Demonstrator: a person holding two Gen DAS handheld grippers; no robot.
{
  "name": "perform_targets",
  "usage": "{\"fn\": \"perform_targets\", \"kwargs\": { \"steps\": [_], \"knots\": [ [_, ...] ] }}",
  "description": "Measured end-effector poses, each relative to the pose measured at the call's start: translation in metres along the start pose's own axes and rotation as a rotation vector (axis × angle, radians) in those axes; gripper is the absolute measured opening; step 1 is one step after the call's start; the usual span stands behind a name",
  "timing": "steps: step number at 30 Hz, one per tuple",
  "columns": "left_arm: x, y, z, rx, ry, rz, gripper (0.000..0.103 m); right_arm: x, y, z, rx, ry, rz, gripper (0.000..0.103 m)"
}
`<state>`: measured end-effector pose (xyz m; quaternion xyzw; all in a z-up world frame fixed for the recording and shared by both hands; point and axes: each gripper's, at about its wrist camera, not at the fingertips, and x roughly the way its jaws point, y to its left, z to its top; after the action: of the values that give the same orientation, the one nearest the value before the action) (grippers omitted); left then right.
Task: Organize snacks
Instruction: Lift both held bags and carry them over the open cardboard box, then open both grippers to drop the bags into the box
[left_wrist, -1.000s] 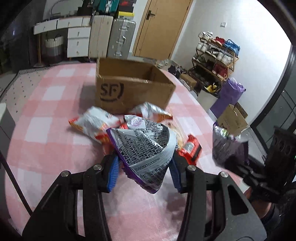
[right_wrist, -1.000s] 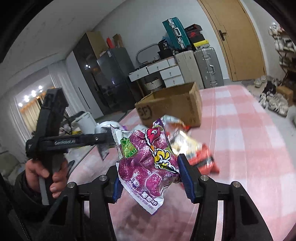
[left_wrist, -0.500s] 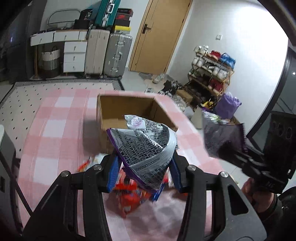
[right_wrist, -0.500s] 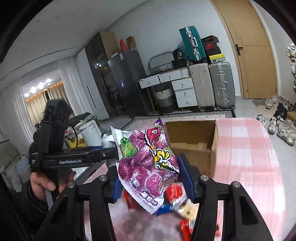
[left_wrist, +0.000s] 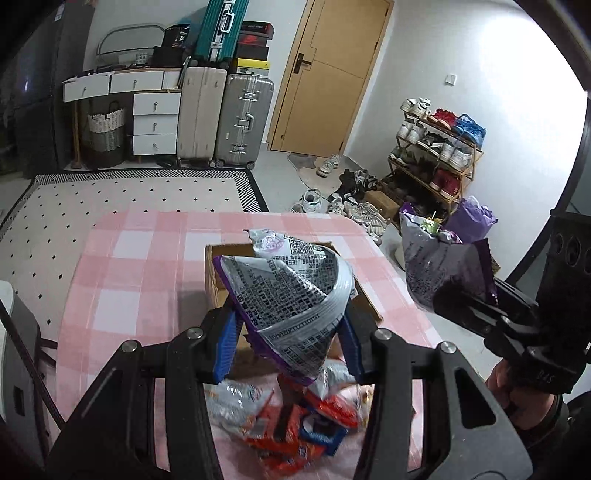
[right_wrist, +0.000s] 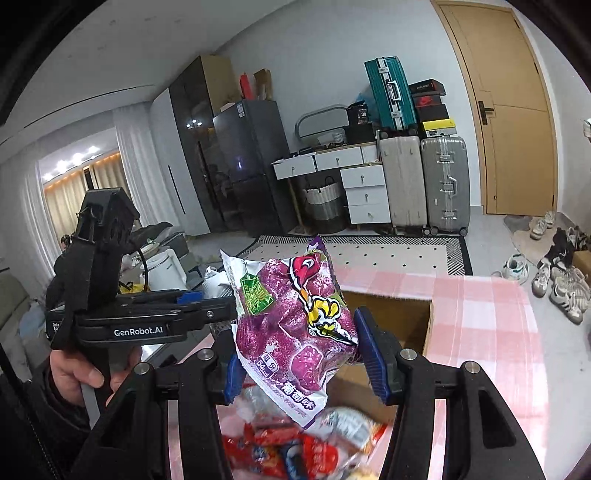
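Above the cardboard box (left_wrist: 218, 280), L gripper (left_wrist: 288, 332) is clamping a grey-printed snack bag (left_wrist: 291, 291); at 3 o'clock, R gripper (right_wrist: 301, 354) is pinching a purple snack bag (right_wrist: 295, 314); loose snacks (left_wrist: 295, 424) lying at 6.

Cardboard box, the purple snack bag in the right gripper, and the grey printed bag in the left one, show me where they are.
cardboard box (right_wrist: 391, 317), right wrist view, inner wall.
purple snack bag (right_wrist: 295, 332), right wrist view, printed front.
grey printed bag (left_wrist: 291, 295), left wrist view, text-covered back.
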<state>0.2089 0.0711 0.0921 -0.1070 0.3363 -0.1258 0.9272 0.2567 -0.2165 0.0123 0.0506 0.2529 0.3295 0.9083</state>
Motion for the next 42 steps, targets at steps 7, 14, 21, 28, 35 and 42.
{"fn": "perform_targets", "kwargs": {
  "steps": [7, 14, 21, 28, 35, 42],
  "knots": [
    [0.049, 0.012, 0.007, -0.038, 0.055, 0.037, 0.044, 0.039, -0.020, 0.000, 0.037, 0.029, 0.001, 0.054],
    [0.104, 0.024, -0.004, -0.041, 0.105, 0.048, 0.044, 0.072, -0.048, -0.011, 0.080, 0.071, -0.006, 0.054],
    [0.147, 0.029, -0.025, -0.068, 0.146, 0.045, 0.044, 0.101, -0.070, -0.022, 0.125, 0.113, -0.019, 0.054],
    [0.182, 0.034, -0.034, -0.074, 0.186, 0.037, 0.044, 0.125, -0.092, -0.034, 0.171, 0.141, -0.033, 0.054],
    [0.205, 0.044, -0.037, -0.116, 0.204, 0.013, 0.063, 0.139, -0.106, -0.042, 0.212, 0.157, -0.051, 0.055],
    [0.188, 0.039, -0.034, -0.096, 0.167, 0.038, 0.081, 0.121, -0.106, -0.037, 0.201, 0.110, -0.056, 0.060]
  ]
}}
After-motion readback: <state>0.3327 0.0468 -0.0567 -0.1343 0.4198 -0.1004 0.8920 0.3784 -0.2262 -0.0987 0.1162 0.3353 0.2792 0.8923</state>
